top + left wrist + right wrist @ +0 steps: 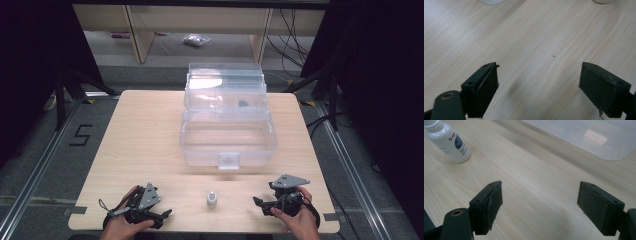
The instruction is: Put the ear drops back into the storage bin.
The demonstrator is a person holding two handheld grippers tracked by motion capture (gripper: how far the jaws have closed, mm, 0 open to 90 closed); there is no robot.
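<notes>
High view, progress: we judge the work barely begun; the bottle (212, 199) stands upright on the tabletop (140, 135), near its front edge, between our two hands, and nothing holds it.
High view, tongs: the left tongs (162, 216) and right tongs (259, 204) rest low at the front edge, each pointing inward at the bottle and both apart from it.
High view, container: the box (227, 140) of clear plastic sits mid-table with its lid swung up behind; its main tub looks empty to us, and a small dark thing (243, 104) shows in the upper tier, too small to name.
High view, what is left: as we read it, one pair of tongs must take the bottle and carry it to the box, which already stands open.
Left gripper view, tongs: our left tongs are spread wide over bare wood, pinching nothing.
Right gripper view, tongs: our right tongs are spread wide too, nothing between them.
Right gripper view, bottle: the white bottle (449, 141) with a blue label stands ahead, at this view's left, well clear of the jaws.
Right gripper view, container: the box wall (596, 140) crosses the top right, apart from the bottle.
</notes>
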